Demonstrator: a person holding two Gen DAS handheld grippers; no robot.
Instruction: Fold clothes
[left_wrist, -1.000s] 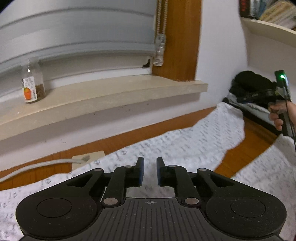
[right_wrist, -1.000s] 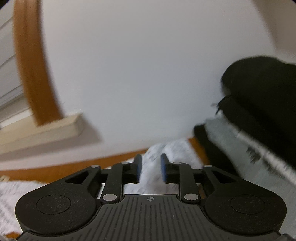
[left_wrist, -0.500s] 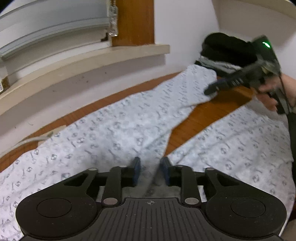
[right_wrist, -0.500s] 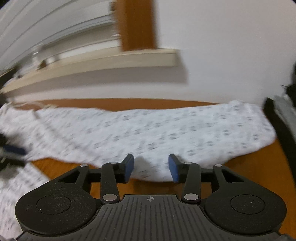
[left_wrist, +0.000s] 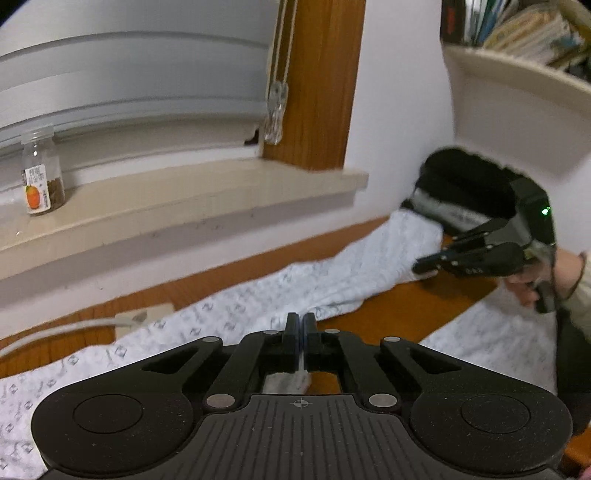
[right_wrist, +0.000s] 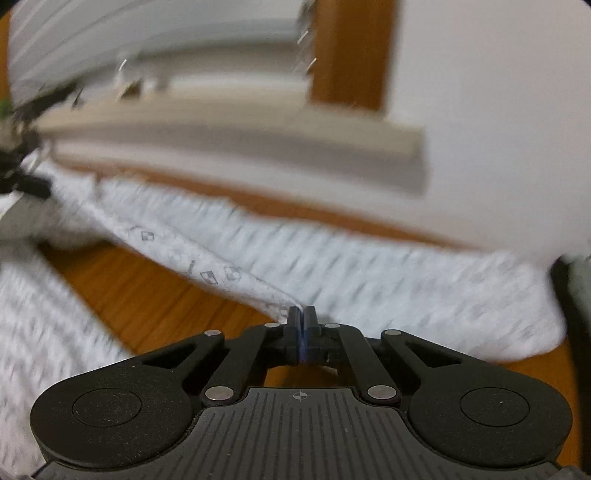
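While both grippers pinch the white patterned garment (left_wrist: 229, 317) on the wooden worktop (left_wrist: 402, 306), left gripper (left_wrist: 300, 321) and right gripper (right_wrist: 302, 314) fingers are clamped on its edge.

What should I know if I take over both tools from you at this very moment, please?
Left tool: shut on the near edge of the white patterned garment.
Right tool: shut on the same garment's edge, further along toward the dark clothes pile.
Garment: spread across the wooden table below the windowsill; a second stretch of it lies nearer the right hand.
Done: both edge grips taken.
Left: no fold is made yet. I would probably lift both pinched points together and carry the edge over.
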